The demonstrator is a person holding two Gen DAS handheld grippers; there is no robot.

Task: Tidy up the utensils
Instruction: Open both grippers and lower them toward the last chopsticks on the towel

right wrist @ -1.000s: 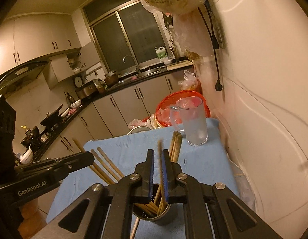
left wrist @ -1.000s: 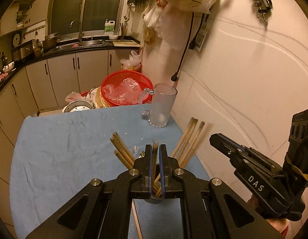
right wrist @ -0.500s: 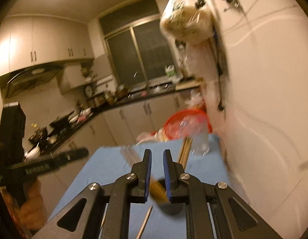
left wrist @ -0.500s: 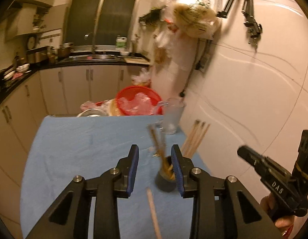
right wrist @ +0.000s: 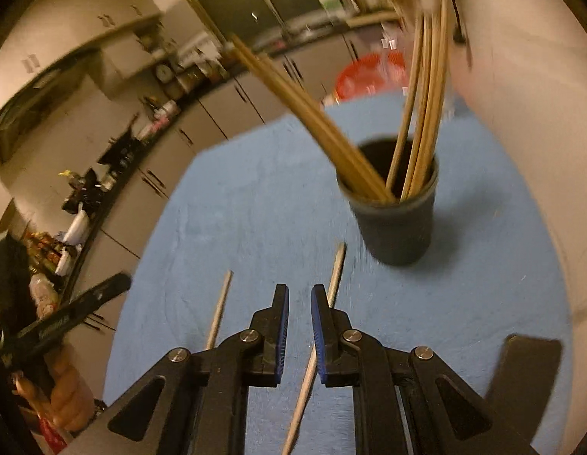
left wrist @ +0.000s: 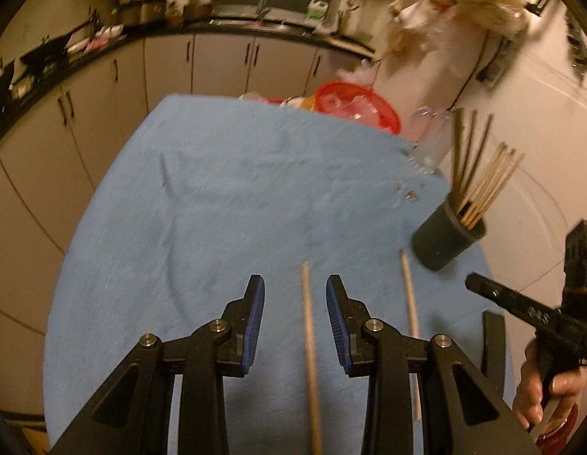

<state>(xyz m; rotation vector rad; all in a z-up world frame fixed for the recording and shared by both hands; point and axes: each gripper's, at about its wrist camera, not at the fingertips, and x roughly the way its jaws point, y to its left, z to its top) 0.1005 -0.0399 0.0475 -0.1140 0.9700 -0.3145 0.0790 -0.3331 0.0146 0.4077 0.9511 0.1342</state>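
Note:
A dark cup holding several wooden chopsticks stands on the blue cloth at the right; it also shows in the right wrist view. Two loose chopsticks lie flat on the cloth. My left gripper is open, its jaws either side of one loose chopstick just above it. The other chopstick lies to the right. My right gripper is slightly open and empty, with a chopstick passing beside and under its right finger. The second chopstick lies left of it.
The table has a blue cloth. A glass mug and a red basket stand at its far edge. The white wall is close on the right. The other gripper shows at the left.
Both grippers let chopsticks go into the cup, pulled back and dropped toward the cloth. The left gripper opened wide over a loose chopstick; the right opened slightly.

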